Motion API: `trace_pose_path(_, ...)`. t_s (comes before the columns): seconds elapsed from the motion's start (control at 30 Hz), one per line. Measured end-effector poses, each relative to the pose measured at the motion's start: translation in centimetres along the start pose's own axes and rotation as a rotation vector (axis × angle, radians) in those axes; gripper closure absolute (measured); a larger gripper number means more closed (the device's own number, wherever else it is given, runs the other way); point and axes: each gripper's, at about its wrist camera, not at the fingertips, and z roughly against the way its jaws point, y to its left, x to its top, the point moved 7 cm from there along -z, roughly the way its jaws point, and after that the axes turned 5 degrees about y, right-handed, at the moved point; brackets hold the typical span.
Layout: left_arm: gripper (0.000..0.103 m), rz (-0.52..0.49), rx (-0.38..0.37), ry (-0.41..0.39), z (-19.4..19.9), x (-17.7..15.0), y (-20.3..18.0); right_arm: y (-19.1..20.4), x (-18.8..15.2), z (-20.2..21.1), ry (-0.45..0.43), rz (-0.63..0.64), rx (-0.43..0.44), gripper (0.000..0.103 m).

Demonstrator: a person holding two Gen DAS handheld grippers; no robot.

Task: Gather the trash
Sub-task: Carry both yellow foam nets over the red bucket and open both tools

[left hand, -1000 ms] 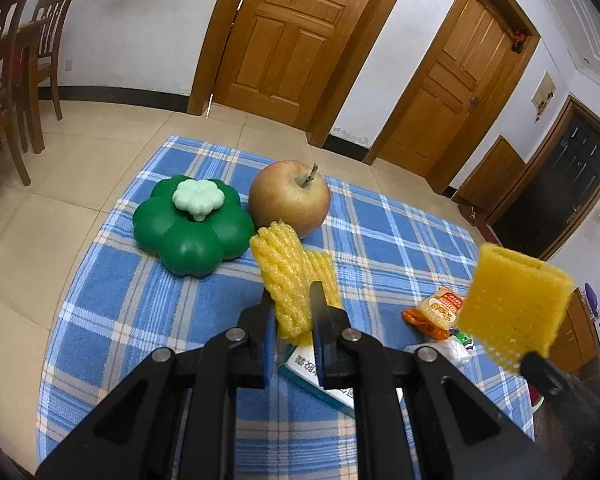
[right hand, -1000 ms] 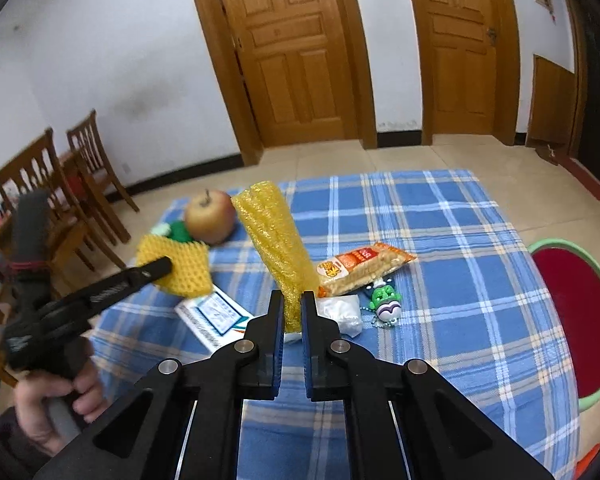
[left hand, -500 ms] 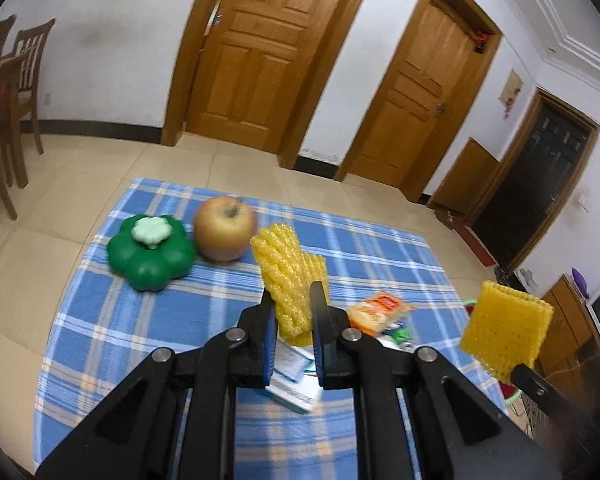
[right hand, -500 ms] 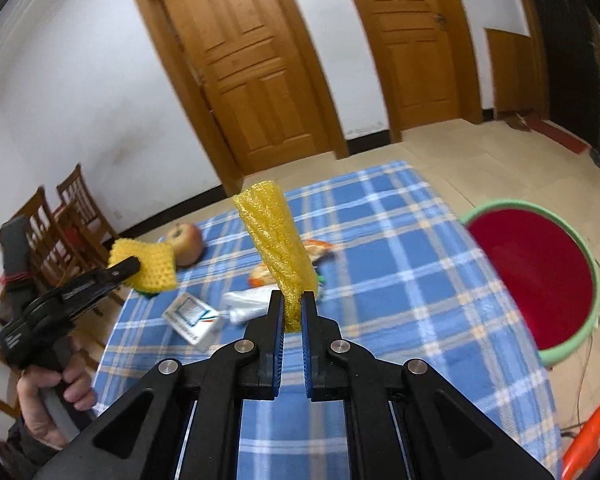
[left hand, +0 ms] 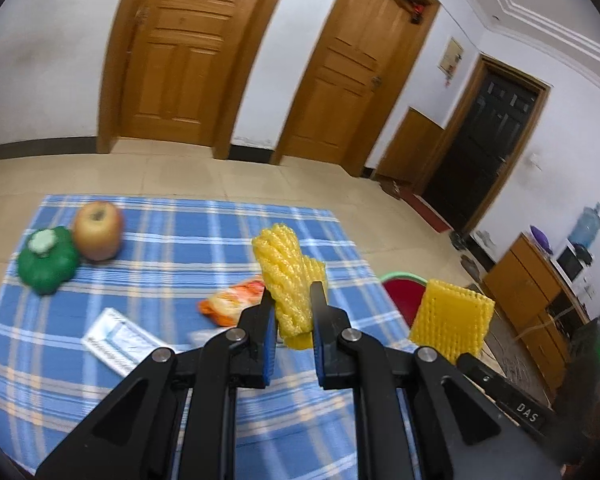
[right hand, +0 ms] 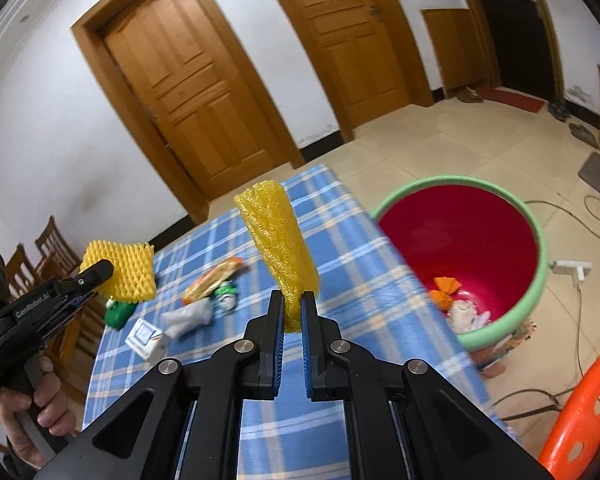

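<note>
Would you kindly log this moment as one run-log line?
left claw: shut on foam net | right claw: shut on foam sleeve | red bin: beside table

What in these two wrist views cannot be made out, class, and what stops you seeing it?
- Print on the white box: motion-blurred in the left wrist view, too small in the right.
- Scraps inside the red bin: small, partly behind its green rim.
- Green container in the right wrist view: mostly hidden behind the left gripper's yellow foam net.

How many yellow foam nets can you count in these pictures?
2. One foam net is clamped in the left gripper; the other foam net is clamped in the right gripper. None visible elsewhere.
</note>
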Motion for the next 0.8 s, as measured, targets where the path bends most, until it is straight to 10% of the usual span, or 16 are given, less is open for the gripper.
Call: trace_pose_path(0.8, 0.089, -0.212, -0.084, 0.214, -13.3, -3.4, -15.6, -12.9, 0.6, -0.4, -0.004, -0.236, -0.077, 0.093)
